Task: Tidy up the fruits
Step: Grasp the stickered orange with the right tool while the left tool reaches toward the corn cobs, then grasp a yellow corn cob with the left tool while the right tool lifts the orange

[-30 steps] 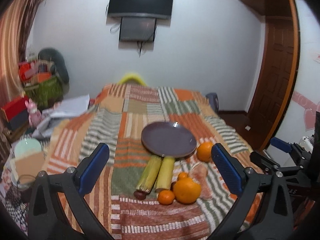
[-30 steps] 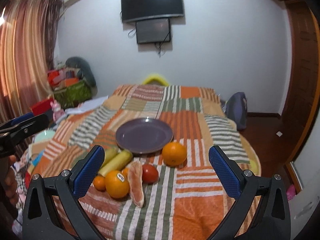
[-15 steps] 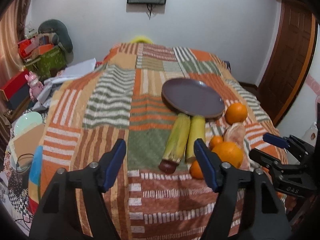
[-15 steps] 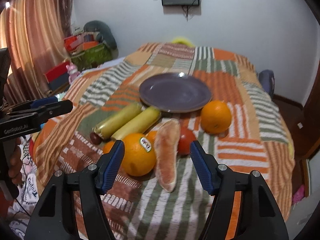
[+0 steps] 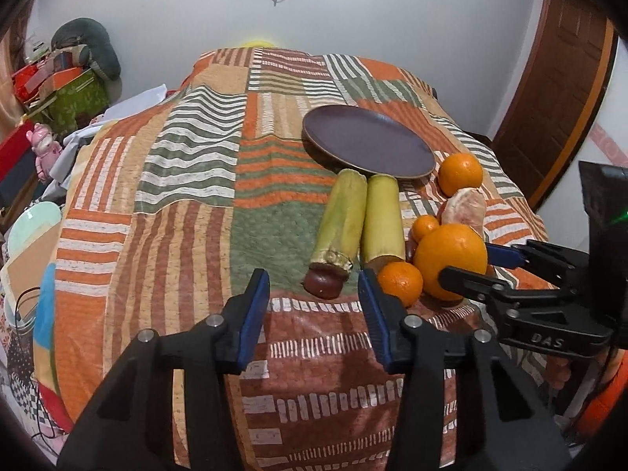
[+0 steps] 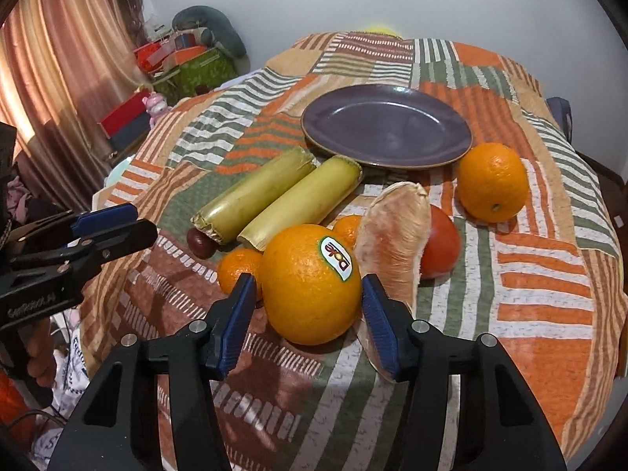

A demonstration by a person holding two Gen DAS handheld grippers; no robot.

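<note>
A purple plate (image 6: 386, 127) lies empty on the patchwork bedspread (image 6: 541, 286); it also shows in the left wrist view (image 5: 369, 145). In front of it lie two yellow-green stalks (image 6: 274, 196), a big stickered orange (image 6: 310, 284), a small mandarin (image 6: 237, 269), a peeled pomelo segment (image 6: 392, 235), a red tomato (image 6: 441, 247) and another orange (image 6: 492, 180). My right gripper (image 6: 308, 294) is open, its fingers on either side of the stickered orange, not touching it. My left gripper (image 5: 314, 290) is open just before a dark brown chestnut (image 5: 324, 282) at the left stalk's near end.
Boxes, a green bag (image 5: 76, 98) and a pink toy (image 5: 43, 149) are piled left of the bed. A wooden door (image 5: 561, 74) stands at the right. The bedspread's left half (image 5: 157, 180) holds no fruit.
Both grippers have moved forward and down toward the fruit and narrowed their opening. The right fingers now flank the stickered orange; the left fingers reach the chestnut.
</note>
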